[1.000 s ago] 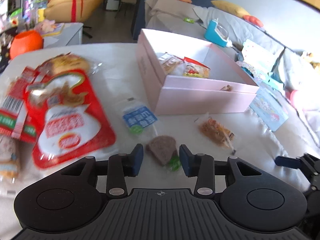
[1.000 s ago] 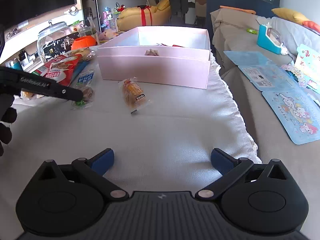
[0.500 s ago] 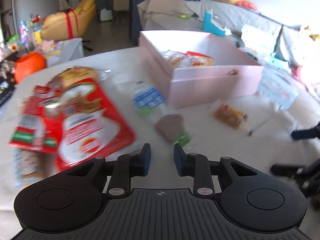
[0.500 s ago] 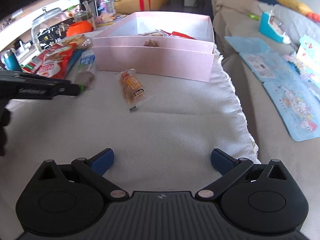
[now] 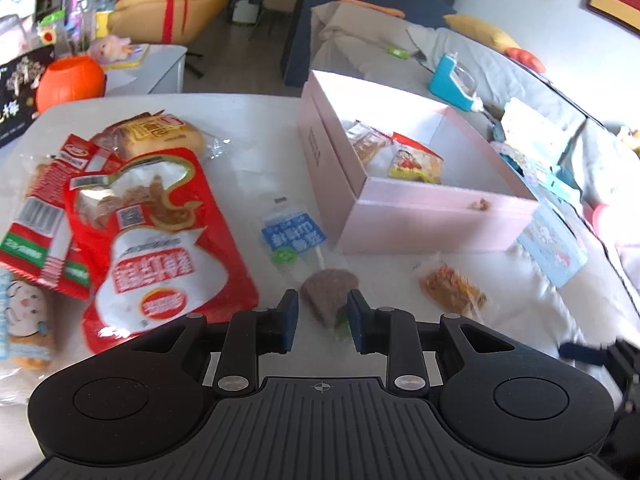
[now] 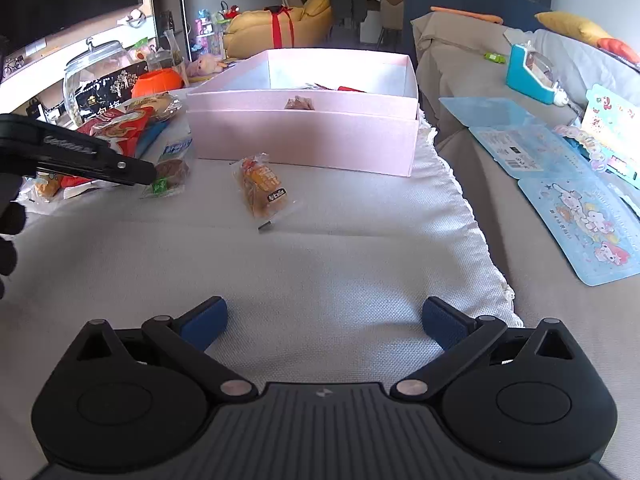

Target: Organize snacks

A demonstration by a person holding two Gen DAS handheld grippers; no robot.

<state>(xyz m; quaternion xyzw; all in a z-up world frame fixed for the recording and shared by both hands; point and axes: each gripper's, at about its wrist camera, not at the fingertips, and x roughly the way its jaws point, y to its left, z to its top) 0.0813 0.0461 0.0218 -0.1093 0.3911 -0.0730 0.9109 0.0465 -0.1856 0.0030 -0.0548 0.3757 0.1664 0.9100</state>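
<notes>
A small brown snack in a clear wrapper (image 5: 330, 298) lies on the white cloth, between the fingers of my left gripper (image 5: 322, 322). The jaws are narrowed and flank the packet, with a sliver of gap showing on the left side. In the right wrist view the same snack (image 6: 172, 170) sits at the left gripper's tip (image 6: 146, 172). An orange snack packet (image 5: 454, 290) (image 6: 262, 190) lies in front of the pink box (image 5: 436, 216) (image 6: 304, 140), which holds a few snacks (image 5: 416, 162). My right gripper (image 6: 324, 318) hangs open and empty over bare cloth.
A large red bag (image 5: 160, 240), a blue-and-white packet (image 5: 292, 236) and other snack packs lie left of the box. An orange pumpkin bucket (image 5: 70, 82) and a glass jar (image 6: 94, 76) stand at the far left. Blue sticker sheets (image 6: 580, 216) lie on the sofa to the right.
The left gripper narrowed its jaws, drew back from the brown snack, then came forward again so the snack lies between its fingers. The right gripper stayed open and nearly still.
</notes>
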